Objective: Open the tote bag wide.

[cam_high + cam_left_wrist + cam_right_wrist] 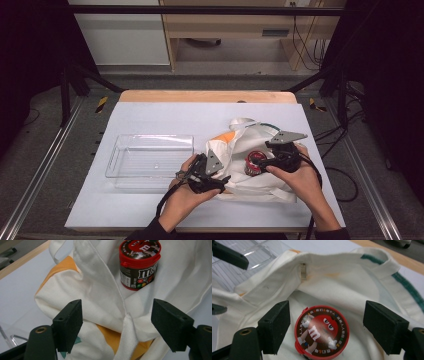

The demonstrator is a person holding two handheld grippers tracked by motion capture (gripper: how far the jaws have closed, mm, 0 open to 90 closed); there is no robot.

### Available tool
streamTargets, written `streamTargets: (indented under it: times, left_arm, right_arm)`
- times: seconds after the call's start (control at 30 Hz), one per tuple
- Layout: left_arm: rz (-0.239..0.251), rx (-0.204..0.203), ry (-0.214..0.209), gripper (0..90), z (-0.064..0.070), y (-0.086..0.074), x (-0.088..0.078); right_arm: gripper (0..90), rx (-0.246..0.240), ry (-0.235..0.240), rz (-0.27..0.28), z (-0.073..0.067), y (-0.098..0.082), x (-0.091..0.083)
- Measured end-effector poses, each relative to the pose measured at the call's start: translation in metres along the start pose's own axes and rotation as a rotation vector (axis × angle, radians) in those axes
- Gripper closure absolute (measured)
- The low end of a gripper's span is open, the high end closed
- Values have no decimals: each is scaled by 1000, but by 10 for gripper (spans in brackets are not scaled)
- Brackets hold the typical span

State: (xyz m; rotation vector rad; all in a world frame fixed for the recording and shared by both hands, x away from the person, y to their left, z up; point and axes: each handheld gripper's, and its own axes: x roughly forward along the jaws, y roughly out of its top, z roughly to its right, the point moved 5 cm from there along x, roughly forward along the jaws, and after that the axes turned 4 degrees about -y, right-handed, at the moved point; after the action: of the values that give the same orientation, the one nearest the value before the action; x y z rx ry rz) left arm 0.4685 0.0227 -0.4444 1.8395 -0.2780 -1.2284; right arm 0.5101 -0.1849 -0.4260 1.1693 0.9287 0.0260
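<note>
Left gripper [117, 325]: jaws standing spread, hovering over the bag [100, 297] rim, pinching nothing.
Right gripper [327, 327]: jaws spread, hanging over the can [322, 333].
Can: sitting in the bag's mouth, at 3 o'clock from the tray [150, 155].
Progress: can is showing in the open bag; lifting it out is remaining, probably towards the tray.

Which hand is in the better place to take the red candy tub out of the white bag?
Right: the right gripper hangs open directly above the red candy tub. The left gripper faces the white bag edge.
</note>
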Motion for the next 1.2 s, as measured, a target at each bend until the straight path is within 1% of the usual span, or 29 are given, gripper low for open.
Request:
streamTargets:
  times: [0.1, 0.13, 0.2, 0.47, 0.5, 0.57, 0.67, 0.77, 0.9, 1.0, 1.2]
  left_arm:
    - [3, -15, -2, 239, -3, -1, -2]
    - [12, -33, -12, 235, -3, -1, -2]
    - [15, -42, -12, 227, -4, -1, -2]
    - [12, -40, 0, 213, -8, -2, -5]
    - [5, -39, 3, 213, -8, -3, -5]
    - [9, -43, 2, 210, -9, -3, -5]
    - [6, -40, 6, 209, -11, -3, -6]
    - [6, -41, 9, 208, -11, -2, -7]
    - [8, -42, 8, 203, -11, -2, -8]
    - [1, -40, 6, 200, -11, -3, -8]
    - [1, -33, 2, 189, -9, -2, -7]
  right_arm:
    - [207, 10, 11, -12, -1, -8, 4]
    - [203, 12, 9, -16, -2, -10, 5]
    - [199, 14, 13, -24, -2, -14, 7]
    - [157, -2, 17, -65, -8, -21, 18]
    - [152, -9, 16, -68, -8, -21, 19]
    - [142, -8, 26, -80, -7, -23, 21]
    - [130, -3, 36, -82, -6, -24, 23]
    - [124, -20, 46, -87, -5, -25, 24]
    - [147, -30, 52, -111, -5, -27, 29]
    - [147, -37, 54, -127, -6, -29, 32]
    - [158, -32, 63, -143, -5, -30, 36]
